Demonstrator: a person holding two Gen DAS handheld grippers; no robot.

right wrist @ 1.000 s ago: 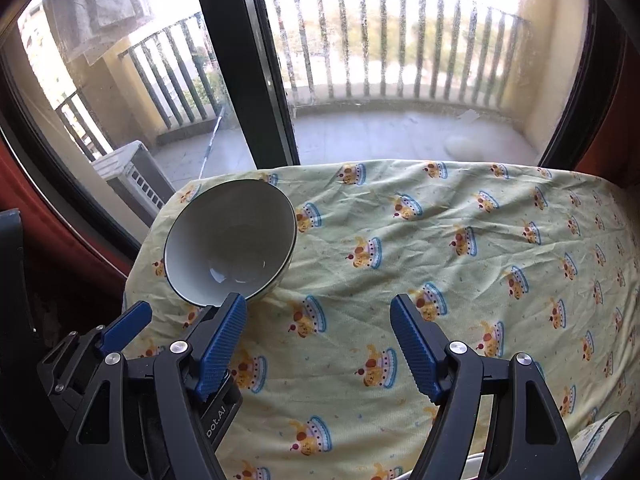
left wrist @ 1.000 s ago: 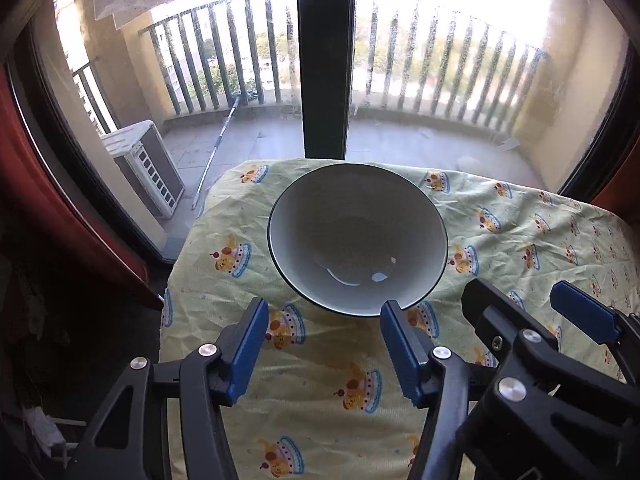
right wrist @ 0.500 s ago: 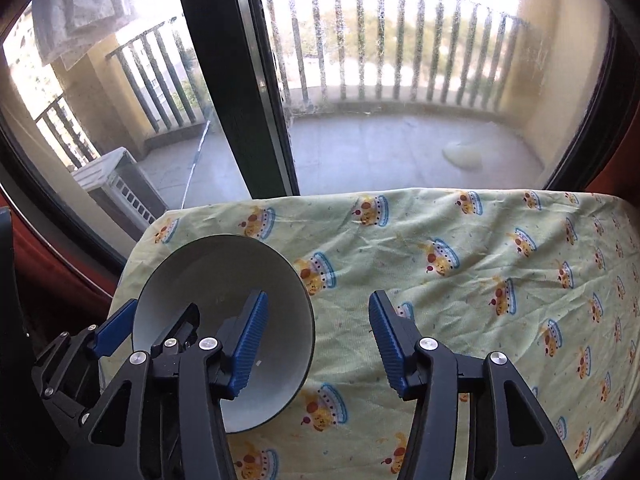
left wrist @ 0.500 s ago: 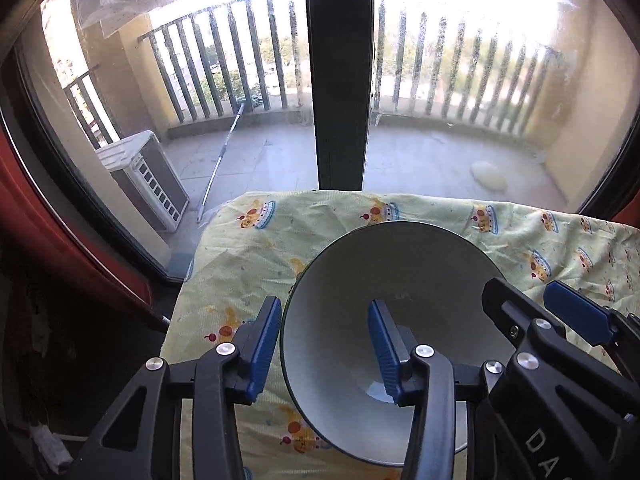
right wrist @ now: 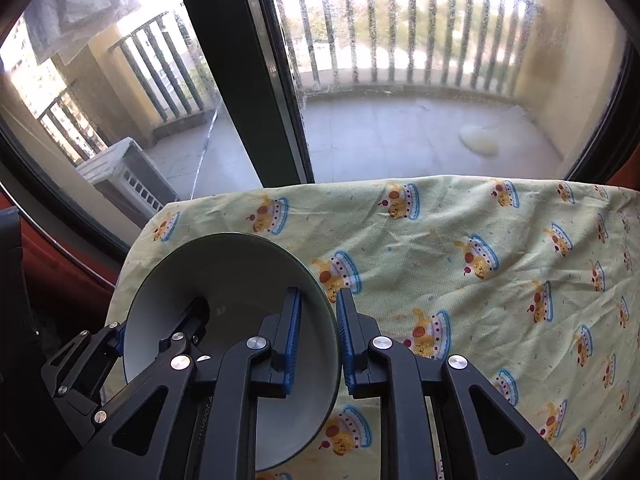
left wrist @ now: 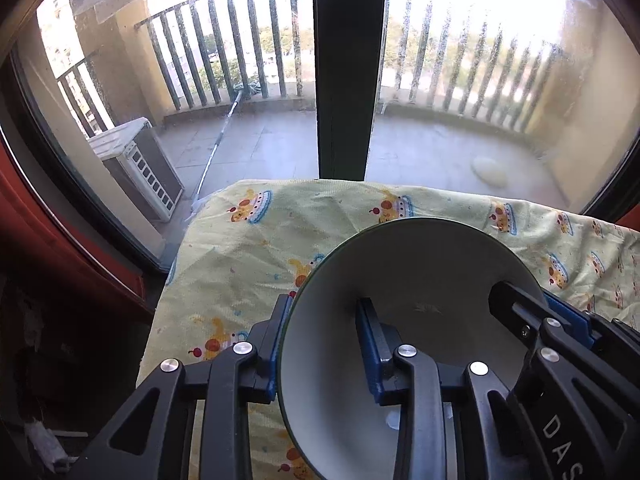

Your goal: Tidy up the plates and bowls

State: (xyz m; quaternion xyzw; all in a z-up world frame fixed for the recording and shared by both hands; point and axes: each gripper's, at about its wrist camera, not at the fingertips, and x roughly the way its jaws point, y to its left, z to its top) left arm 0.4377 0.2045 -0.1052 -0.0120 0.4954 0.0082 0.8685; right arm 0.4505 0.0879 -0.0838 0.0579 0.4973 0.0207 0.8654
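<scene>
Both claws are closing astride opposite rims of the one bowl (left wrist: pixel 404 320) on the tablecloth (right wrist: pixel 460 248), left gripper (left wrist: pixel 324 344) and right gripper (right wrist: pixel 318 340) each with one pad inside, presumably for a balanced two-handed lift.

Open cloth-covered surface (right wrist: pixel 480 248) is stretching clear to the right of the bowl (right wrist: pixel 240 280); the window frame (right wrist: pixel 248 80) and glass are blocking passage just beyond its far edge.
</scene>
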